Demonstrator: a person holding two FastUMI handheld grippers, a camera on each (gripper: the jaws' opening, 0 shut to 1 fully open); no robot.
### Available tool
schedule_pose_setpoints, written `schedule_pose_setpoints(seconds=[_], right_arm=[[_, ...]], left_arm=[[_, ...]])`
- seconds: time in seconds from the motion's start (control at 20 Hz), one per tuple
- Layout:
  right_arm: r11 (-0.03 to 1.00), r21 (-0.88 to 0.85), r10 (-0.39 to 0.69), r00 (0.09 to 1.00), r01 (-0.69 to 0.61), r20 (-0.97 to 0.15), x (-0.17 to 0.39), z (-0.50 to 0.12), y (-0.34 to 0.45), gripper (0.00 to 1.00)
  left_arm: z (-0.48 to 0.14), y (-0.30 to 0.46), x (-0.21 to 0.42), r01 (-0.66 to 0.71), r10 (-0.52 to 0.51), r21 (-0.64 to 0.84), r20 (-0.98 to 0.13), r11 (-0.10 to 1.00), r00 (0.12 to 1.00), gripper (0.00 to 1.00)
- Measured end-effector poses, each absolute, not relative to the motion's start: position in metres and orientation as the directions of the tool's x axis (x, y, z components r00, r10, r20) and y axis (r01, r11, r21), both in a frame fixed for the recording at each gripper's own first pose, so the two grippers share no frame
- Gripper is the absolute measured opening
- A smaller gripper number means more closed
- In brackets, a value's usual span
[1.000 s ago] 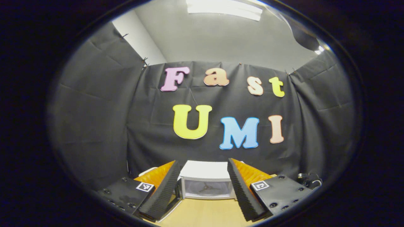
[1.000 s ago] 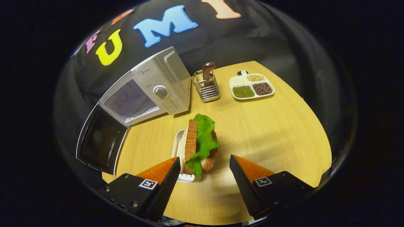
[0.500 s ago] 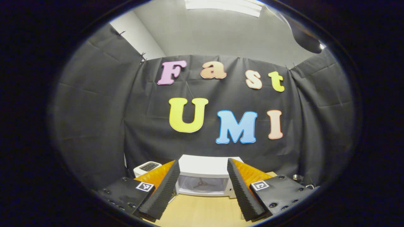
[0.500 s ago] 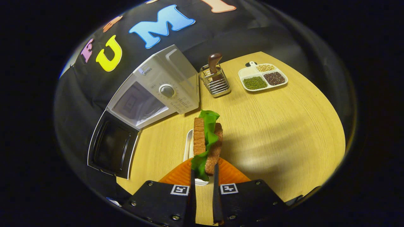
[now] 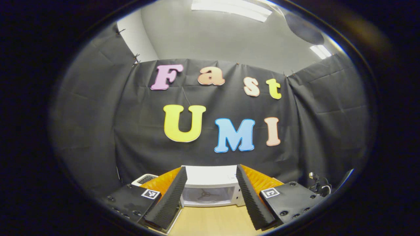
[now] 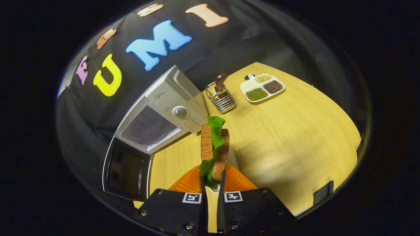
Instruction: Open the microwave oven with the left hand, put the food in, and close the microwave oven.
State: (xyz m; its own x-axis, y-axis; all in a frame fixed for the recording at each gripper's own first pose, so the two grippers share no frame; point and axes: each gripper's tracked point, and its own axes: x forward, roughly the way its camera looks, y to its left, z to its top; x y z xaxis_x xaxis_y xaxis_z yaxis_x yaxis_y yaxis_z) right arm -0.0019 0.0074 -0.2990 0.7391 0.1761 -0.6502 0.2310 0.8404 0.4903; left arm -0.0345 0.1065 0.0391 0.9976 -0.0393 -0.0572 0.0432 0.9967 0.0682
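In front of the open microwave (image 6: 164, 111), our right gripper (image 6: 212, 177) clenched the sandwich (image 6: 214, 146). Our left gripper (image 5: 211, 196) faced the microwave, fingers spread, grasping nothing.

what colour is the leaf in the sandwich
Green; the lettuce leaf in the sandwich shows best in the right gripper view.

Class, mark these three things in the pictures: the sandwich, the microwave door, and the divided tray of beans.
sandwich (image 6: 215, 147): right gripper view, on the lettuce between the bread slices.
microwave door (image 6: 126, 170): right gripper view, on its dark window.
divided tray (image 6: 251, 86): right gripper view, on its bare white compartment.
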Motion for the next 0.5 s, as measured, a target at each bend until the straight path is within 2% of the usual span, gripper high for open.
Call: schedule_pose_setpoints(seconds=[0.2, 0.5], right_arm=[[0.807, 0.547, 0.175, 0.794, 0.222, -0.582, -0.008, -0.263, 0.044, 0.11], [0.694, 0.701, 0.27, 0.845, 0.161, -0.462, 0.001, -0.219, 0.106, 0.11]], left_arm=[[0.048, 0.135, -0.041, 0.101, -0.099, 0.067, -0.035, 0.993, 0.994, 0.94], [0.052, 0.173, -0.049, 0.119, -0.117, 0.038, -0.032, 0.992, 0.993, 0.95]])
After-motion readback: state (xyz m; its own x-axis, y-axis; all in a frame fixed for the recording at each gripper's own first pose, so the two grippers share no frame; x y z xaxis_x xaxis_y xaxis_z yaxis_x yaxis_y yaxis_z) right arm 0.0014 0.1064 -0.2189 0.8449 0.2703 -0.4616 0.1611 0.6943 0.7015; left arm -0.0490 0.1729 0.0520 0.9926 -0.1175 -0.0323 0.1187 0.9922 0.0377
